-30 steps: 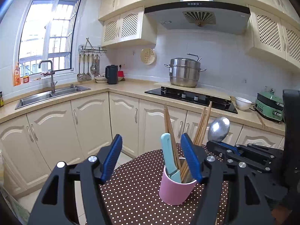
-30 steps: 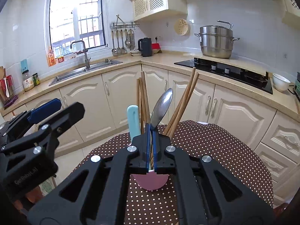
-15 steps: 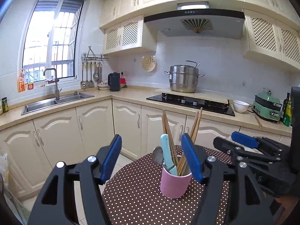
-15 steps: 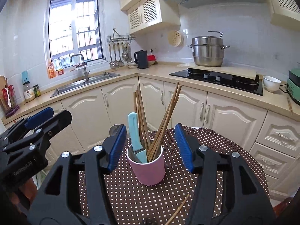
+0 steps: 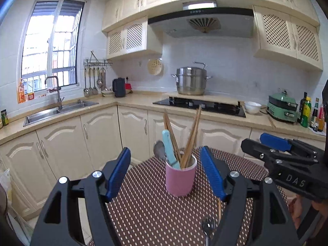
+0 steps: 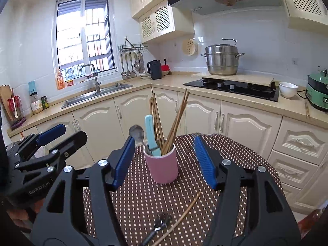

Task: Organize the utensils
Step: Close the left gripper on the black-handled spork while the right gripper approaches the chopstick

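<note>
Since a second ago my right gripper (image 6: pixel 165 160) has let go of the metal spoon (image 6: pixel 137 133), which now stands in the pink cup (image 6: pixel 161 169) bowl up, and both hands have drawn back from the cup. Its jaws are opening, blue pads clear of everything, with the cup seen beyond the gap between them. My left gripper (image 5: pixel 166 173) is opening too, wide and gripping nothing. Alongside the spoon, the cup holds a teal-handled utensil (image 6: pixel 150 133) and wooden chopsticks (image 6: pixel 176 121). It stands upright on the polka-dot table (image 6: pixel 235 143). Nearer me, a loose chopstick (image 6: pixel 180 215) and a second spoon (image 6: pixel 160 224) lie flat on the cloth.
</note>
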`<state>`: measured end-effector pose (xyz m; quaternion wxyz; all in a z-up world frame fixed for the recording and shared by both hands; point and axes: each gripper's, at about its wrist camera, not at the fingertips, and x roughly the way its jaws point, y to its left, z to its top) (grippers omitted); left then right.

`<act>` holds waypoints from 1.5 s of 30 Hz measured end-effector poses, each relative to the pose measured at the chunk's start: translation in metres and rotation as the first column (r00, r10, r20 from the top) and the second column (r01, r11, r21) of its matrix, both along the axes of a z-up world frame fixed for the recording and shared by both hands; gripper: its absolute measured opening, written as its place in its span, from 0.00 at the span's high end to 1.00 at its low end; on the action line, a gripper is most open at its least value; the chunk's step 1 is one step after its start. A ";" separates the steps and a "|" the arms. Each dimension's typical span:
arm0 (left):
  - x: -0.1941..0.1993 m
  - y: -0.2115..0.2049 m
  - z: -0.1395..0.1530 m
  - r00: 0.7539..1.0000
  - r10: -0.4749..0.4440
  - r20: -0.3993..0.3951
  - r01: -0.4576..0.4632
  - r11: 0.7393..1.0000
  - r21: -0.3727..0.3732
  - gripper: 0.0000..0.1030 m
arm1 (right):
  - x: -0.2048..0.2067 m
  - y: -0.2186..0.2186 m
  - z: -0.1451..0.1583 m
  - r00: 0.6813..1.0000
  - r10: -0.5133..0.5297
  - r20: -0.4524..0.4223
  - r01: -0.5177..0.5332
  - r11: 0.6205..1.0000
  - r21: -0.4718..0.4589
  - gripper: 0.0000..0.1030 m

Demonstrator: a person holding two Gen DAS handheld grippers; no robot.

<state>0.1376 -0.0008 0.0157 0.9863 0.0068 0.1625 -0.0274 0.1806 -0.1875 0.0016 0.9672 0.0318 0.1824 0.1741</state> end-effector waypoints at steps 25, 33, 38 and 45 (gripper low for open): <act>0.027 -0.031 -0.161 0.751 -0.209 -0.626 0.179 0.978 -0.111 0.28 | -0.014 -0.052 -0.150 0.923 -0.013 -0.384 0.054 0.994 0.095 0.35; 0.042 -0.047 -0.186 0.729 -0.127 -0.673 0.175 0.984 0.004 0.28 | -0.012 -0.071 -0.176 0.902 -0.020 -0.431 0.095 0.983 0.154 0.35; 0.053 -0.061 -0.189 0.735 -0.090 -0.672 0.184 0.981 0.070 0.28 | -0.007 -0.074 -0.185 0.895 -0.010 -0.445 0.093 0.982 0.166 0.35; 0.077 -0.075 -0.190 0.722 -0.098 -0.685 0.206 0.975 0.078 0.28 | -0.002 -0.073 -0.186 0.901 -0.005 -0.434 0.088 0.981 0.170 0.33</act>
